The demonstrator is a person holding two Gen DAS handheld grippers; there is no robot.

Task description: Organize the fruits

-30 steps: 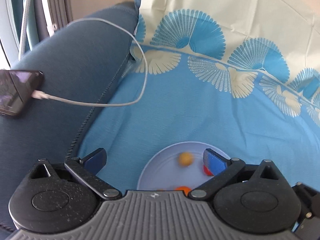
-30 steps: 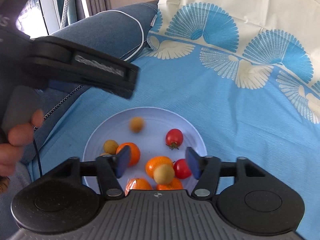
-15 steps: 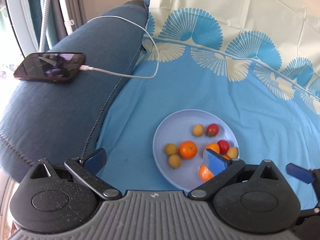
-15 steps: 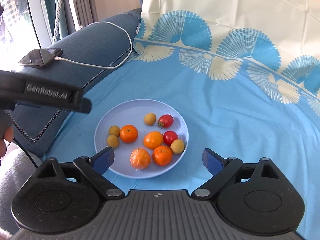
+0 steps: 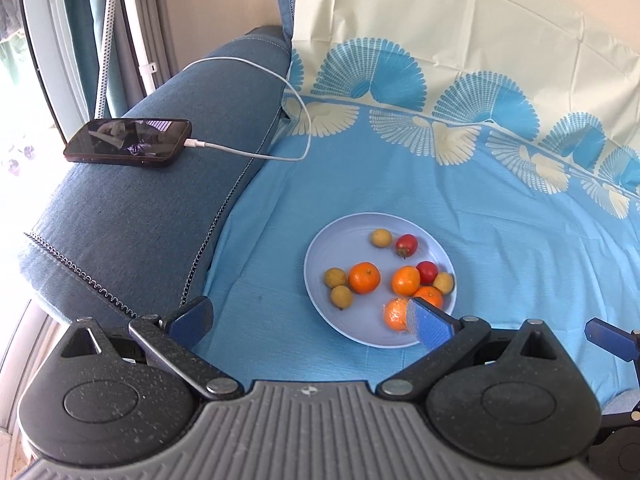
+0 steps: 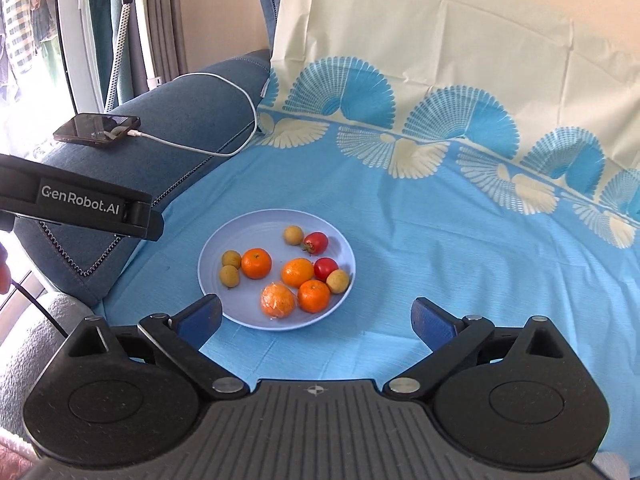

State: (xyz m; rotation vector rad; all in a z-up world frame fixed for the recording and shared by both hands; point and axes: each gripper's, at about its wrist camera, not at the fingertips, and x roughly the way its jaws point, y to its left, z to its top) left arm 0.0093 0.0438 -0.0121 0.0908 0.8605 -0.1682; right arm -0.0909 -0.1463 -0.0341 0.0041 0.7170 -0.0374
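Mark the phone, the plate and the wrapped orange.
phone (image 5: 128, 143), left wrist view, middle of its dark screen.
plate (image 6: 248, 236), right wrist view, bare floor near the far rim.
wrapped orange (image 6: 278, 300), right wrist view, middle of its wrapper.

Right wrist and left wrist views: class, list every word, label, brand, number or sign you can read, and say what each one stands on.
"GenRobot.AI": white lettering on the side of the left gripper, seen in the right wrist view.
The phone screen shows only reflections, nothing readable.
The plate, the fruit and the blue cloth carry no text.
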